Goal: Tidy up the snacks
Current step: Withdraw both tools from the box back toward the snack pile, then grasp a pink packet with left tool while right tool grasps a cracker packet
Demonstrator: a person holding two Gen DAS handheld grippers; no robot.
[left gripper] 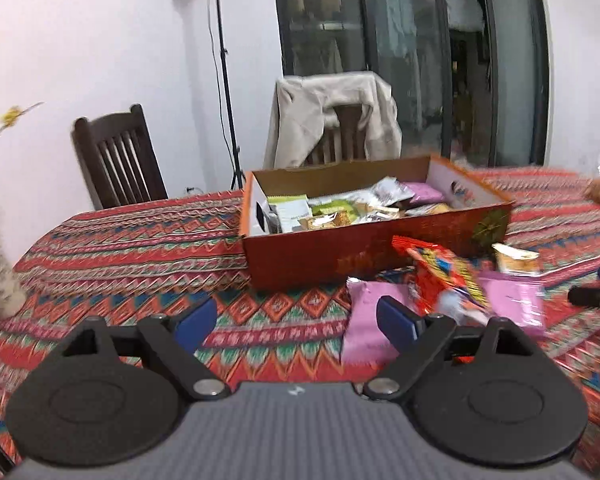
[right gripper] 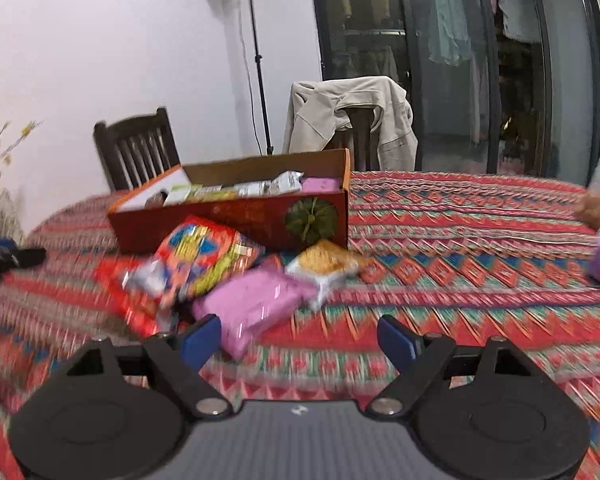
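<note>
- Both grippers spread wide, empty: left gripper (left gripper: 296, 322) and right gripper (right gripper: 300, 338) low over the tablecloth (right gripper: 460, 240).
- Partly done: box (left gripper: 340, 254) already half full of packets.
- Left outside, just in front of box: red bag (right gripper: 196, 260), pink packet (right gripper: 252, 300), small noodle packet (right gripper: 326, 266).
- Red bag crinkled, glossy, leaning against box; pink packet flat, soft.

Box (left gripper: 364, 256): on tabletop (left gripper: 140, 248), snacks (left gripper: 340, 208) inside
Packets (right gripper: 236, 280): on tabletop, just before box
Chairs (left gripper: 120, 160): behind tabletop
Jacket (left gripper: 332, 120): on right chair
</note>
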